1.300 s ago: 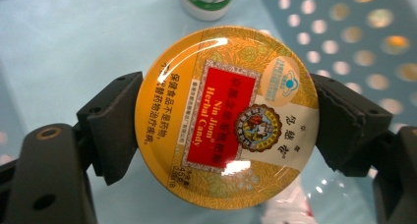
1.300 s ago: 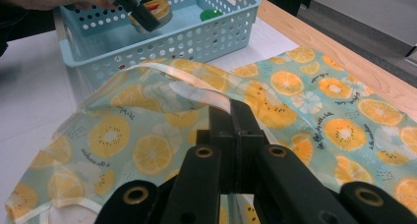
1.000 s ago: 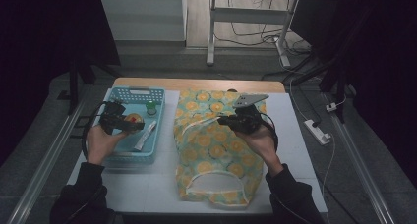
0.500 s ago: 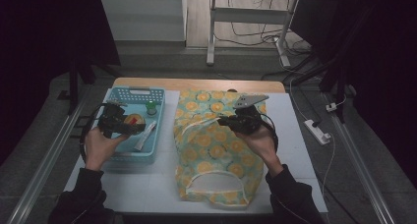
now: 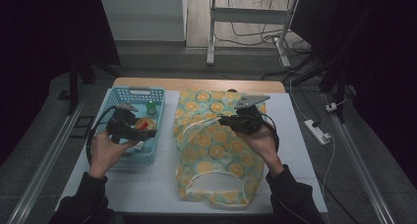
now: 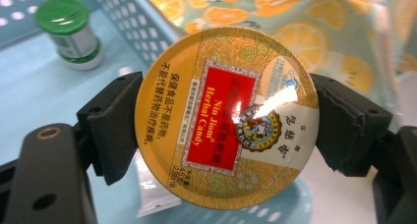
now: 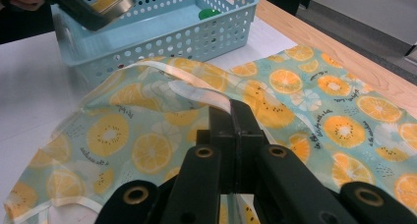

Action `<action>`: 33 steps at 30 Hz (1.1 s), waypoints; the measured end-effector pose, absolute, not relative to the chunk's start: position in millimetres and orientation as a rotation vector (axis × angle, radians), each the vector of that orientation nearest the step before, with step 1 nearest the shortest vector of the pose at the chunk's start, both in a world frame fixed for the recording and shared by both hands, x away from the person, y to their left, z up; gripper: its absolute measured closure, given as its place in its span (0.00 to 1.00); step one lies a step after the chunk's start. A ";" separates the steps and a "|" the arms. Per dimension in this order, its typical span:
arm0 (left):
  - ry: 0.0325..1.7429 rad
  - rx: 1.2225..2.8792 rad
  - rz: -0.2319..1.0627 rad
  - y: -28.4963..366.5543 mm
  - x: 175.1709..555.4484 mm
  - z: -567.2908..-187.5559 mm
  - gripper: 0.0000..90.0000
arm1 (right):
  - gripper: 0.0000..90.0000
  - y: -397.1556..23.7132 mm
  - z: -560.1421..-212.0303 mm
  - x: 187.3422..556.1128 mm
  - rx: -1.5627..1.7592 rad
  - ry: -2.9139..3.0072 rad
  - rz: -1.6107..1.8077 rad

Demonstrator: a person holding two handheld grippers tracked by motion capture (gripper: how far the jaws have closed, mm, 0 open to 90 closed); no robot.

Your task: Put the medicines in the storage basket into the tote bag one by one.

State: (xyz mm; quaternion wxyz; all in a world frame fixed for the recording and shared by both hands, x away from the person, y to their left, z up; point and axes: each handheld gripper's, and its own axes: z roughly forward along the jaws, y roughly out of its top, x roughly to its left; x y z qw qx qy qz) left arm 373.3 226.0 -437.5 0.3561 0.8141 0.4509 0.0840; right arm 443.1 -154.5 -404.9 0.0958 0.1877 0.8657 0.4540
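Note:
A round yellow candy tin (image 6: 226, 118) with a red label sits clamped edge to edge in my left gripper (image 6: 223, 135), held above the blue perforated basket (image 5: 130, 90). From above, the tin (image 5: 144, 124) and the left gripper (image 5: 140, 130) hang over the basket's middle. My right gripper (image 7: 235, 116) is shut on the white strap handle (image 7: 192, 94) of the orange-slice print bag (image 5: 211, 145), holding that strap up off the cloth. The right gripper (image 5: 223, 120) is over the bag's upper half.
In the basket stand a small green-capped bottle (image 6: 71, 32) and a white packet (image 6: 152, 197). A second white handle (image 5: 216, 177) lies at the bag's near end. White tabletop (image 5: 137, 184) lies in front of the basket. A power strip (image 5: 317, 130) lies on the floor at the right.
My left gripper has risen with the tin and shifted slightly right, toward the bag. The right gripper and the bag strap have stayed where they were.

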 end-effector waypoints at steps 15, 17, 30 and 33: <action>1.016 2.146 0.181 185.1 349.9 -426.0 0.23 | 1.00 -155.7 -405.3 443.4 0.566 2.561 1.350; 0.994 2.155 0.167 179.0 347.6 -424.7 0.23 | 1.00 -155.7 -405.3 443.4 0.566 2.562 1.349; 0.835 2.209 0.085 134.1 335.9 -420.1 0.23 | 1.00 -154.4 -406.8 443.5 0.564 2.569 1.344; 0.811 2.223 0.068 124.4 336.0 -423.7 0.23 | 1.00 -153.8 -407.0 443.2 0.561 2.571 1.342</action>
